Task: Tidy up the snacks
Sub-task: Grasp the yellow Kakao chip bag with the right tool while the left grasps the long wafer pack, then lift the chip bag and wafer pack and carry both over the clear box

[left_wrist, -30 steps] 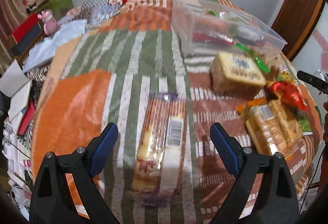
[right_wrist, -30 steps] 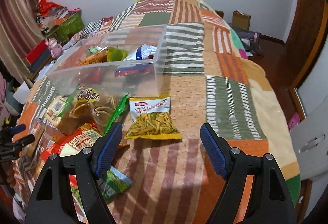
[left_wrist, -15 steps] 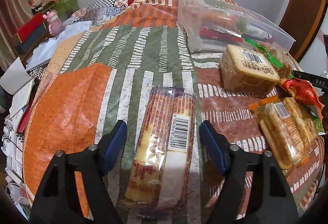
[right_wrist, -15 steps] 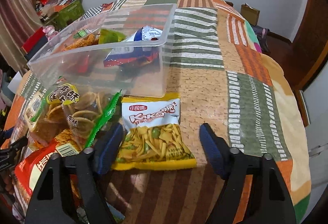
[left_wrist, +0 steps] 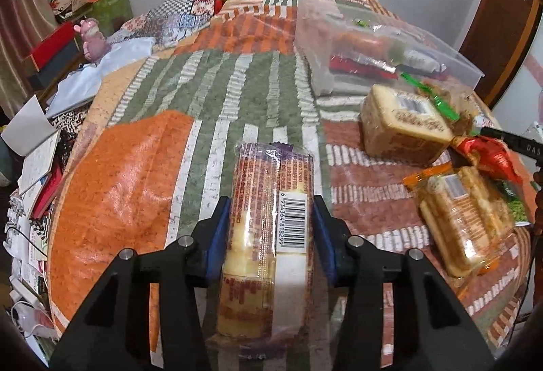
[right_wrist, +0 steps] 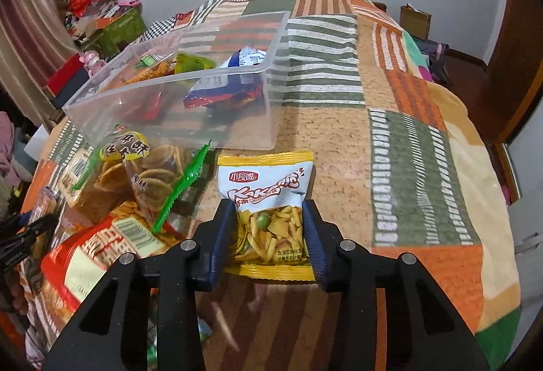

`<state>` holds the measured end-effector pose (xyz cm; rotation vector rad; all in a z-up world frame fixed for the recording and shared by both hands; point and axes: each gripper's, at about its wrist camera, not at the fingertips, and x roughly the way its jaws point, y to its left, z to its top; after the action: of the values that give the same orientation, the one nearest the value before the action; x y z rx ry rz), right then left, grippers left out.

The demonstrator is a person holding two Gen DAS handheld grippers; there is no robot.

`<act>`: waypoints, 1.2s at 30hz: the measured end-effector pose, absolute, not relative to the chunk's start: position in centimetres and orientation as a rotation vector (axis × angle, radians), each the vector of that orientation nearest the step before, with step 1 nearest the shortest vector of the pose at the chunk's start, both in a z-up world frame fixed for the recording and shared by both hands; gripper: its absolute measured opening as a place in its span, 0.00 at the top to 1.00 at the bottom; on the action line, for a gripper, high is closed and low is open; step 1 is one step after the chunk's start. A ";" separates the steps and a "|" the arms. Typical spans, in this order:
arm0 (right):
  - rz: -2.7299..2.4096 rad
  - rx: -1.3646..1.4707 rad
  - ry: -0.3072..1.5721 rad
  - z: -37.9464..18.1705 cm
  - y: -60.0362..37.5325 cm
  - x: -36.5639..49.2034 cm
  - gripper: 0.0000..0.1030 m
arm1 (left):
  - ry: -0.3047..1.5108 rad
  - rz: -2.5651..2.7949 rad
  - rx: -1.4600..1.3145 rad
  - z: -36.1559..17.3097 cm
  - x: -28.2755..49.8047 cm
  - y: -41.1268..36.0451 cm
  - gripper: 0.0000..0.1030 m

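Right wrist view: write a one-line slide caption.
Right gripper closes on a yellow snack bag lying on the patchwork blanket, just before the clear bin.

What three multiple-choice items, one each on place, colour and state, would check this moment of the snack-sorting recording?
1. Where is the clear plastic bin relative to the yellow-edged snack bag?
A. Just beyond it on the blanket
B. Under it
C. On the floor

2. What colour are the pads on the jaws of the right gripper?
A. Red
B. Blue
C. White

3. What is the left gripper doing?
A. Hanging open over bare blanket
B. Closed on the long biscuit pack
C. Reaching inside the bin

Answers: 1 A, the bin's near wall stands right past the bag's top edge. 2 B, both pads are blue. 3 B, both pads press the pack's sides.
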<state>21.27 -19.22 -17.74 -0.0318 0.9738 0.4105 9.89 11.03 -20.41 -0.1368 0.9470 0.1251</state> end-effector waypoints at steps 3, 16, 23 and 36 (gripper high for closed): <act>0.407 -0.017 0.961 -17.3 -19.7 21.0 0.64 | 0.915 0.115 -0.136 -19.2 9.9 10.7 0.56; 0.417 0.035 0.841 -13.0 -20.2 20.4 0.64 | 0.766 0.045 -0.141 -13.5 12.3 9.2 0.60; 0.440 0.046 0.783 -11.2 -19.3 20.8 0.64 | 0.699 0.014 -0.158 -10.9 14.2 8.7 0.60; 0.482 0.055 0.713 -9.0 -16.8 23.0 0.64 | 0.611 -0.045 -0.152 -7.1 18.7 7.5 0.60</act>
<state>23.01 -16.79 -9.02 0.0547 0.7132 0.4824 18.70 7.48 -7.13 -0.1521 0.6109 -0.0446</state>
